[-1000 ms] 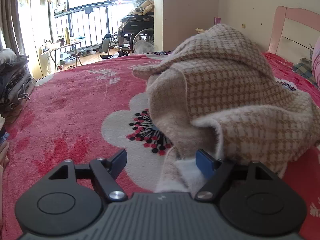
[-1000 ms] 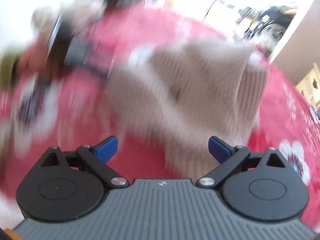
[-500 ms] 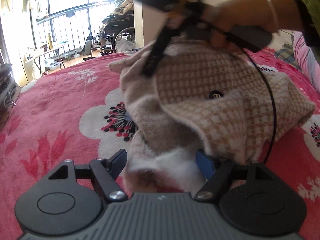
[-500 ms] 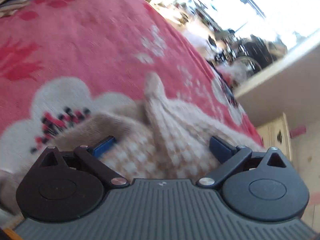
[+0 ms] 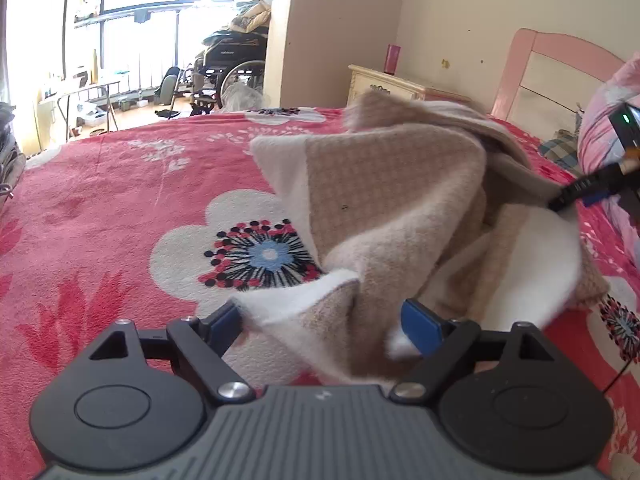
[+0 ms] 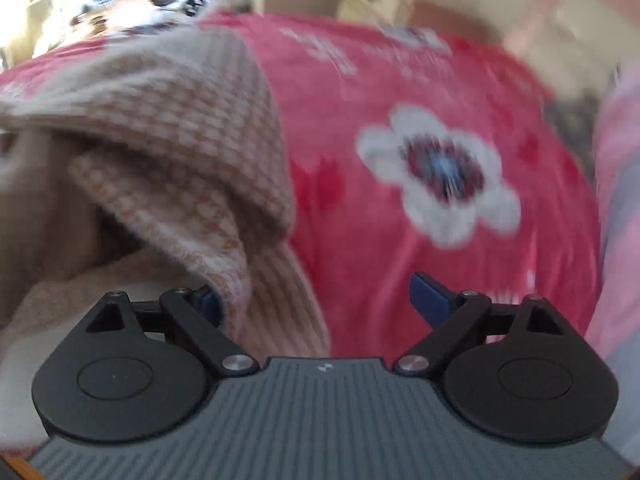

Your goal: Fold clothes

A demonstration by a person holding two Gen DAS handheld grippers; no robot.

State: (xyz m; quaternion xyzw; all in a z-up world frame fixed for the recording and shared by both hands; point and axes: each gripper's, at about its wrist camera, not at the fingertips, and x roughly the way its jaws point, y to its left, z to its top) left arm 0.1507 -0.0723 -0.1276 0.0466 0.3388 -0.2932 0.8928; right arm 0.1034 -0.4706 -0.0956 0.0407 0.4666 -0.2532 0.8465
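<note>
A beige houndstooth garment with a white fleece lining (image 5: 400, 200) lies crumpled on the red flowered bedspread (image 5: 100, 216). My left gripper (image 5: 324, 320) is open at the garment's near edge, and a fold of cloth lies between its blue fingertips (image 5: 420, 324). My right gripper (image 6: 316, 300) is open at the garment's (image 6: 180, 132) other side, its left fingertip under the cloth edge. The right gripper also shows at the right edge of the left wrist view (image 5: 592, 188), touching the garment. The right wrist view is blurred.
A pink headboard (image 5: 560, 76) and pink pillow (image 5: 608, 128) stand at the bed's far right. A cream nightstand (image 5: 392, 84) with a pink cup stands by the wall. A wheelchair (image 5: 232, 64) and a folding table (image 5: 80, 92) stand by the window. Folded clothes (image 5: 8, 160) are stacked at far left.
The right gripper has swung from above the garment to its far right side. The garment has been pulled open and spread toward the right, with white lining now showing. The left gripper stays open at the near edge.
</note>
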